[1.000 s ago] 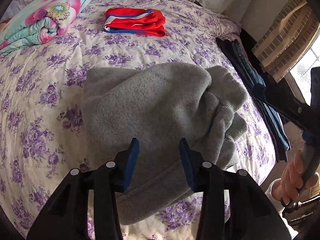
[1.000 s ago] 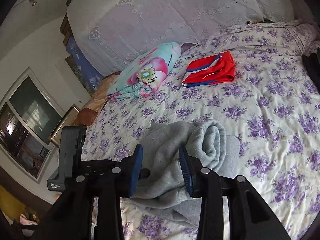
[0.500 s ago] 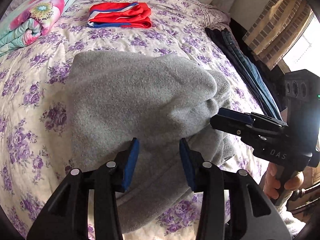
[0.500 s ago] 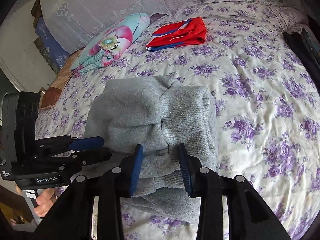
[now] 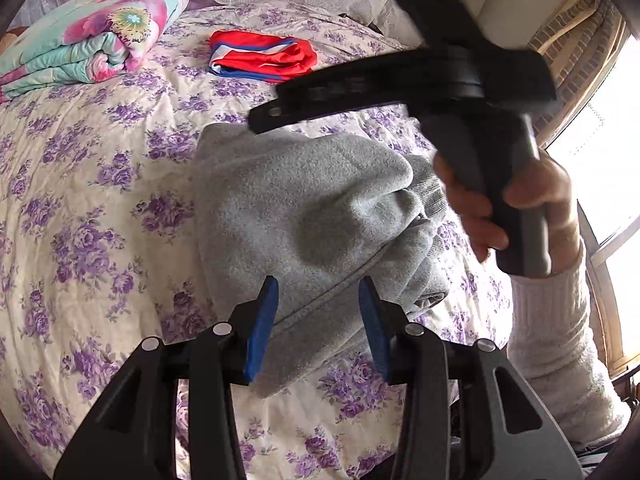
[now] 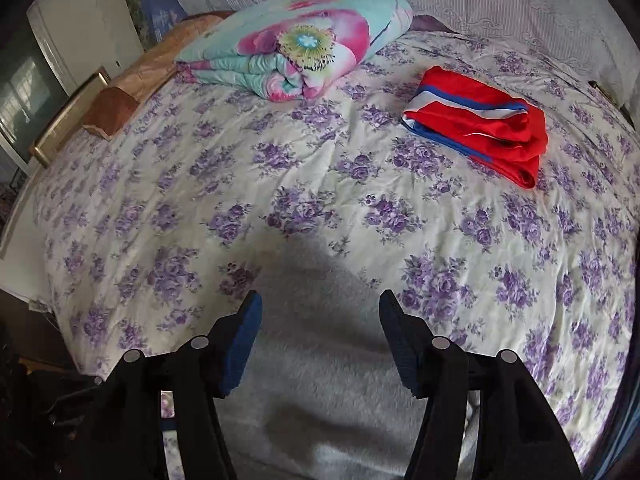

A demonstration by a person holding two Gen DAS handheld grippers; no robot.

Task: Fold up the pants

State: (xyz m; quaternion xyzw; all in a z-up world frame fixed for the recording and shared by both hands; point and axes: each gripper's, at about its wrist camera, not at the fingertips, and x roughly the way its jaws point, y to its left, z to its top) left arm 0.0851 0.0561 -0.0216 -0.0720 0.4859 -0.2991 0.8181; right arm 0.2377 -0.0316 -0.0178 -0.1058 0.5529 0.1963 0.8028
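Observation:
The grey pants (image 5: 312, 208) lie folded in a thick bundle on the purple-flowered bedspread (image 5: 80, 208). My left gripper (image 5: 318, 312) hovers over their near edge, open, with the hem running under the gap between its blue pads (image 5: 262, 320). A hand in a white sleeve (image 5: 552, 320) holds my right gripper (image 5: 272, 114) above the far edge of the bundle. In the right wrist view the right gripper (image 6: 322, 332) has its jaws opening. The grey fabric (image 6: 332, 400) lies below and between the pads, and neither pad presses on it.
A folded floral quilt (image 6: 296, 48) lies at the head of the bed, with a folded red, blue and white garment (image 6: 480, 120) to its right. A wooden piece (image 6: 112, 112) stands off the bed's left side. A bright window (image 5: 600, 128) is on the right.
My right gripper has let go of the pants' bunched end, swung across above the bundle and spread its jaws. The left gripper has drifted a little along the near edge.

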